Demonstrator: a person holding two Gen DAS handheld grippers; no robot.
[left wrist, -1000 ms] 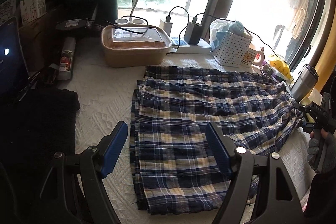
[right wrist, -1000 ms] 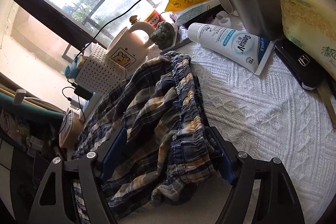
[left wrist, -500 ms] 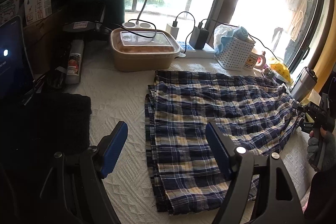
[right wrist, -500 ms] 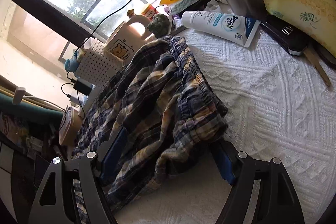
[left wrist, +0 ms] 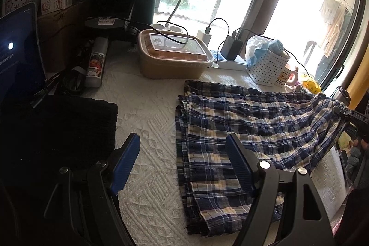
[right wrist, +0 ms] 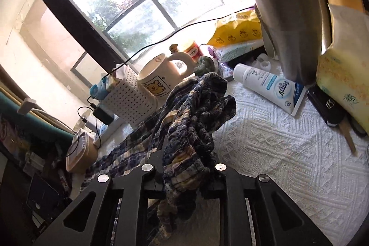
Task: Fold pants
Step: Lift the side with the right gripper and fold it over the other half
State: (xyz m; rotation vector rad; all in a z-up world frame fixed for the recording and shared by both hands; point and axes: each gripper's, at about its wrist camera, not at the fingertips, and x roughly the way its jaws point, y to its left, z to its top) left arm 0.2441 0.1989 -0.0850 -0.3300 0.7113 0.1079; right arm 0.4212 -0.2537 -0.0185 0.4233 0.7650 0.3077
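The plaid pants [left wrist: 242, 130] are lying on the white cloth [left wrist: 147, 121] that is covering the bench, in the middle and right of the left wrist view. Their leg ends are lying flat near the bottom of that frame. Their waistband end is being lifted off the bench at the far right.

The right gripper [right wrist: 184, 176] has just been closing. Its jaws are now squeezing tight on a bunched-up part of the pants' waistband [right wrist: 196, 121], low in the middle of the right wrist view. The cloth is hanging down below the jaws.

The left gripper [left wrist: 182, 165] is sitting wide open, low in its own frame. It is holding nothing. Its right blue finger [left wrist: 239, 165] is showing in front of the pants, and its left one is over the bare white cloth.

A brown food box [left wrist: 173, 59] is sitting behind the pants, and a white basket [left wrist: 265, 66] is just to its right.
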